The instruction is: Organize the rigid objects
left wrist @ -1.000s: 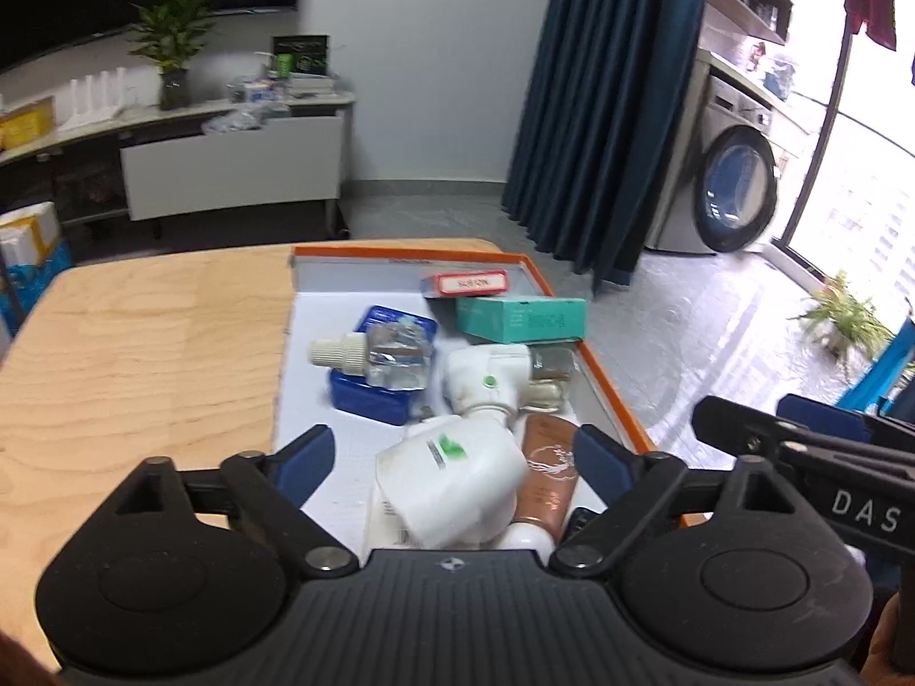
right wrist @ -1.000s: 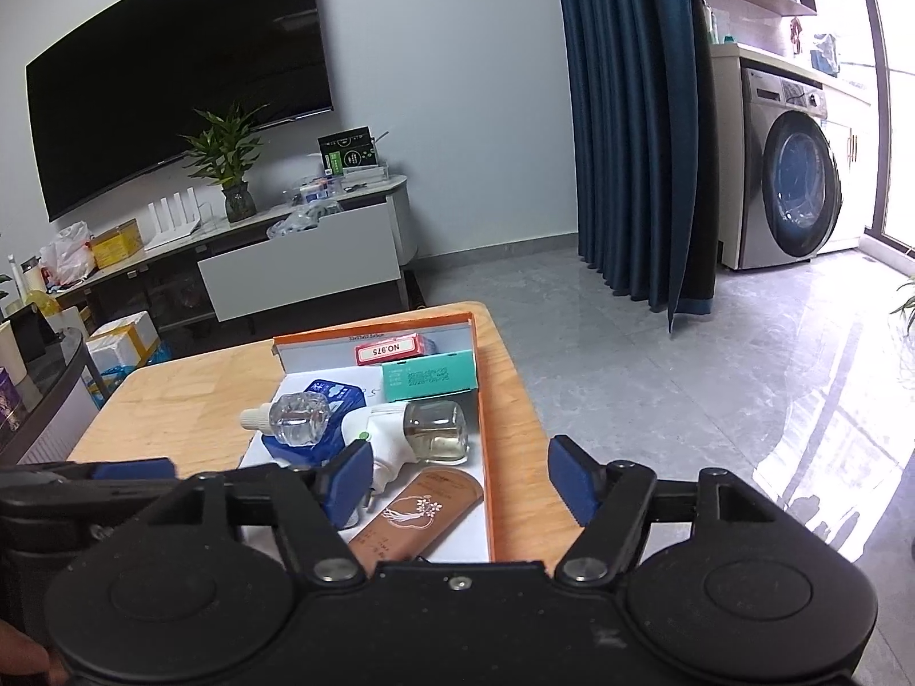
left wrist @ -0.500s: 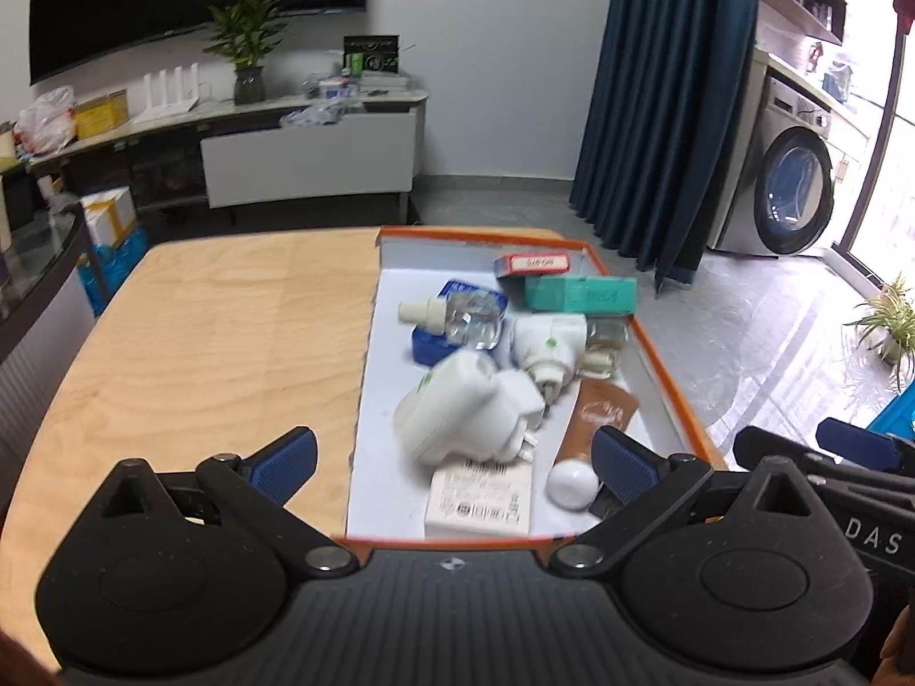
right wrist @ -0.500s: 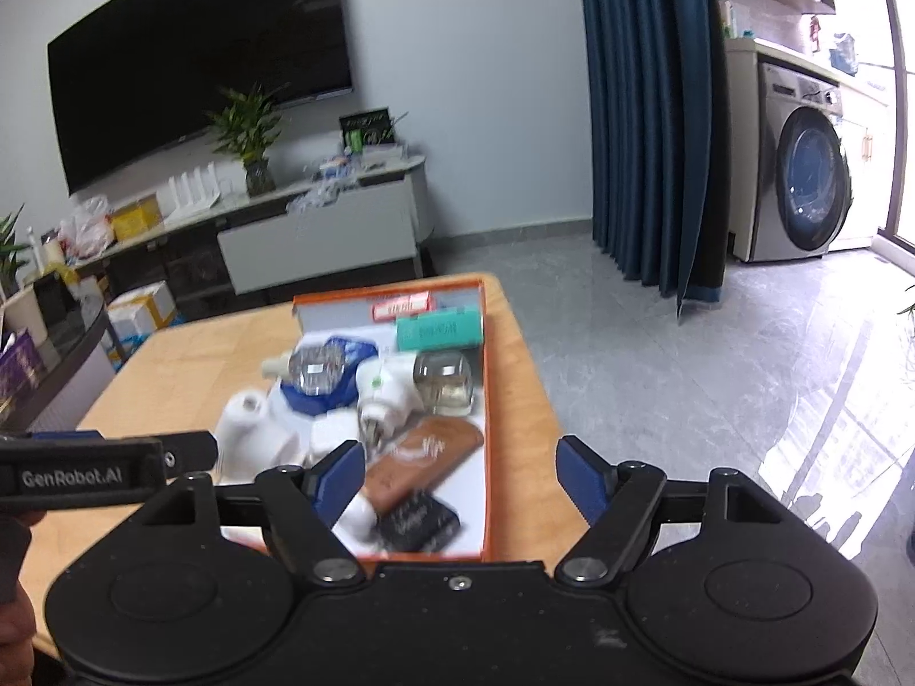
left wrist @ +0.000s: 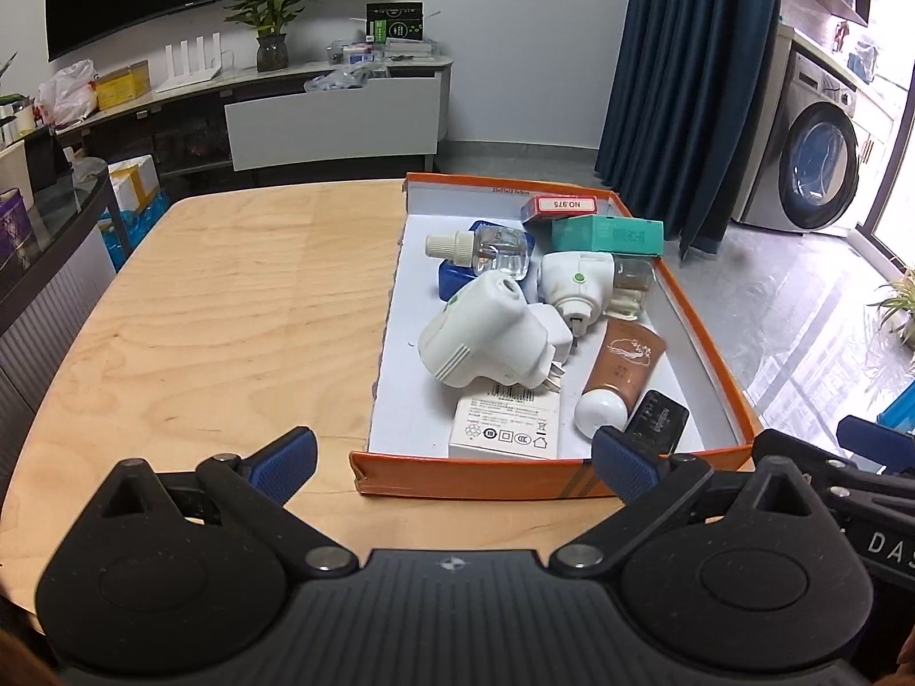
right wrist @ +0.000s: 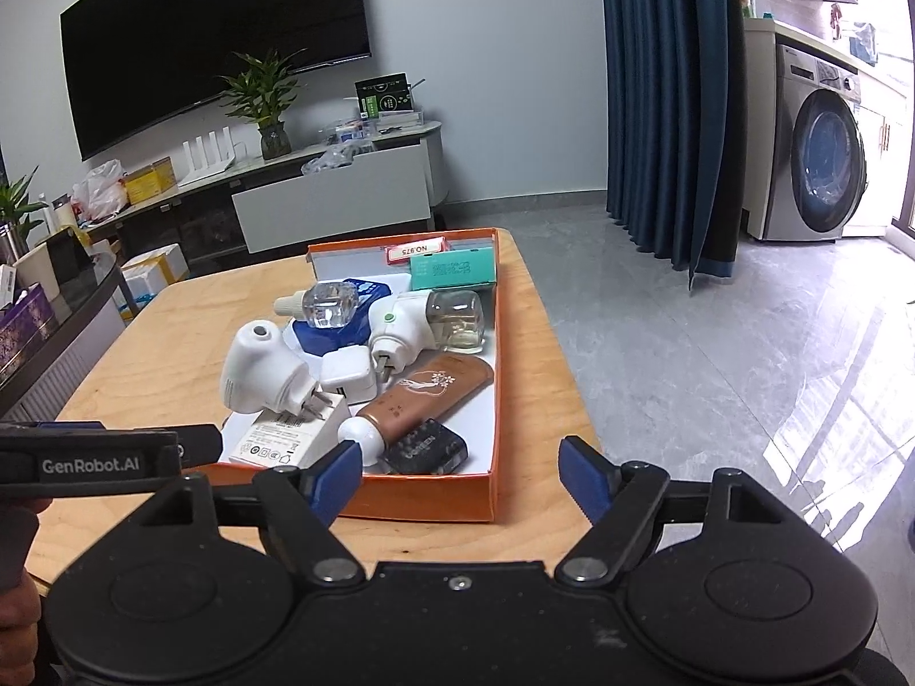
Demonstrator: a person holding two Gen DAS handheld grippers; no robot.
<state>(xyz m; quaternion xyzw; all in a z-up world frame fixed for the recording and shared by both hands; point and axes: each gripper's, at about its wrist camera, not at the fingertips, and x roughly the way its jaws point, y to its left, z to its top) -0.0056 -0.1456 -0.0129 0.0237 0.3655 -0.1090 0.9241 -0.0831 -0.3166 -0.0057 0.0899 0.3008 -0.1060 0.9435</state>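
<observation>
Behind the pale wooden worktop stood a television wall. Rigid objects lay heaped in the orange-rimmed shallow cardboard box, straight ahead of the left gripper; the right gripper faced its near right corner. Both pairs of fingers were wide and empty.

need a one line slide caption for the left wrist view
Open left gripper hovers before an orange tray of plug-in devices, small boxes, bottles and a brown tube on a wooden table.
</observation>
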